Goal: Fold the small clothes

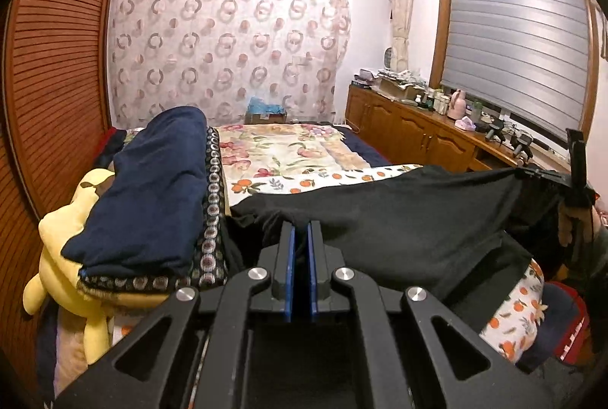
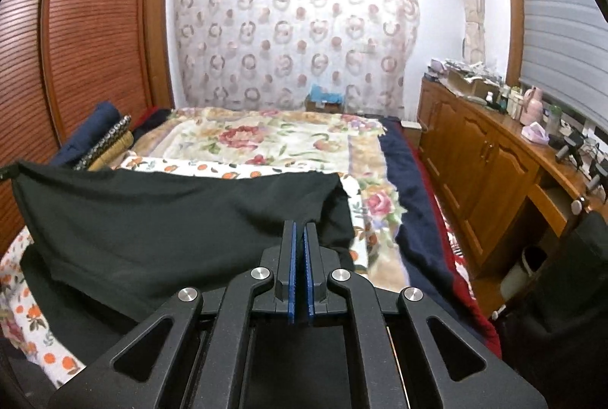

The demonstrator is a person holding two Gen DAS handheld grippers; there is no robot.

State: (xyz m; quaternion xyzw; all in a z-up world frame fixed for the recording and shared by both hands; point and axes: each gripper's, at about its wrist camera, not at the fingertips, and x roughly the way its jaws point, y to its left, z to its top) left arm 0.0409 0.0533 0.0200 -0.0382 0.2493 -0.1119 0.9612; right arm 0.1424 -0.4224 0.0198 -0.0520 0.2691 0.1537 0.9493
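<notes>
Step in hand looked like lifting black garment (image 1: 399, 215) by two corners, ready for fold over orange-print sheet (image 1: 342, 177) on bed.

Left side – folded navy blanket (image 1: 152, 188) on yellow plush toy (image 1: 64, 230), near garment's left end.

Left gripper (image 1: 300, 234) pointed forward, blue pads (image 1: 290, 257) pressed together, pinching near cloth edge.

Cloth stretched between grippers, held up above sheet, middle sagging.

Right gripper (image 2: 300, 234) level too – pads squeezed on right corner.

Next move probably: bring held edge forward, lay down flat, both hands together so cloth stays even.
</notes>
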